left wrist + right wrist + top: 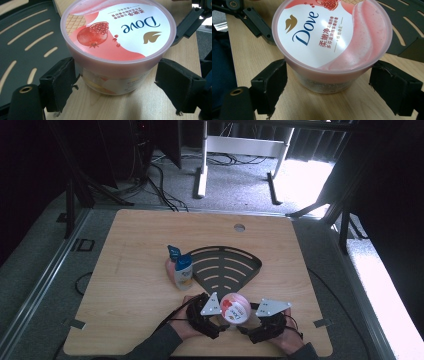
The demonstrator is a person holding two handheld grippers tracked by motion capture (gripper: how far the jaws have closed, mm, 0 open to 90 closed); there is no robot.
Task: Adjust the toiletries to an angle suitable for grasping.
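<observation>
Light wooden table (pixel 135 285), rounded corners, small round hole (pixel 239 227) near the far edge. Lying flat at the centre, a dark fan-shaped slotted tray (pixel 225 265), its point toward the near side. Just left of the tray, touching its edge, a pale bottle with a blue cap (pixel 182 272) beside a pink item (pixel 171 268). At the near edge, just off the tray's point, a pink-lidded Dove tub (pixel 235 308), standing upright on the wood.
</observation>
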